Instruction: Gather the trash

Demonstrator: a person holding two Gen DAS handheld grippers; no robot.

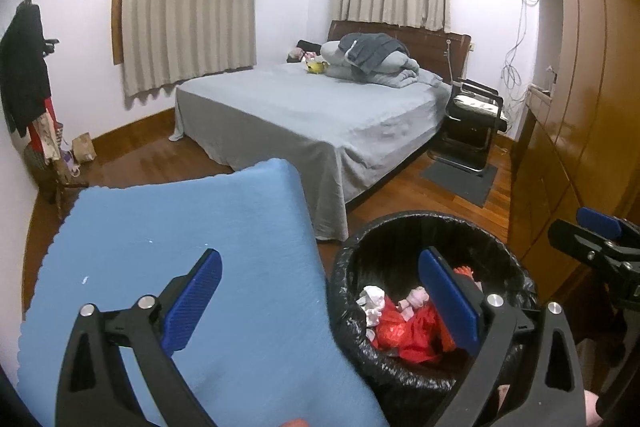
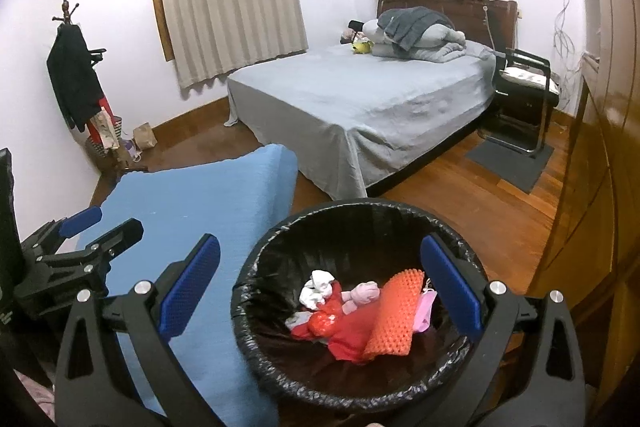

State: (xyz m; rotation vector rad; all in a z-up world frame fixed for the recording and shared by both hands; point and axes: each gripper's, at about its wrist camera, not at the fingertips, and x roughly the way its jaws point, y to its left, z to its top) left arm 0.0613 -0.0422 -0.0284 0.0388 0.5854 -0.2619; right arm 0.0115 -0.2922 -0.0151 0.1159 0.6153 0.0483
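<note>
A black-lined trash bin (image 2: 264,267) stands right below my right gripper (image 2: 320,291), which is open and empty over it. Inside lie white crumpled tissue (image 2: 318,287), a pink wad (image 2: 366,293), red plastic (image 2: 344,339) and an orange mesh pad (image 2: 394,311). In the left wrist view the bin (image 1: 360,247) is at lower right, holding red plastic (image 1: 404,331) and tissue (image 1: 372,301). My left gripper (image 1: 320,303) is open and empty, spanning the edge of a blue cloth-covered surface (image 1: 200,227) and the bin. It also shows in the right wrist view (image 2: 100,223).
A bed with a grey sheet (image 2: 360,95) fills the room's middle, bedding piled at its head. A black chair (image 2: 524,83) and dark mat (image 2: 512,159) sit right of it. Wooden wardrobes (image 2: 600,147) line the right. A coat rack (image 2: 76,75) and paper bag (image 2: 144,135) stand left.
</note>
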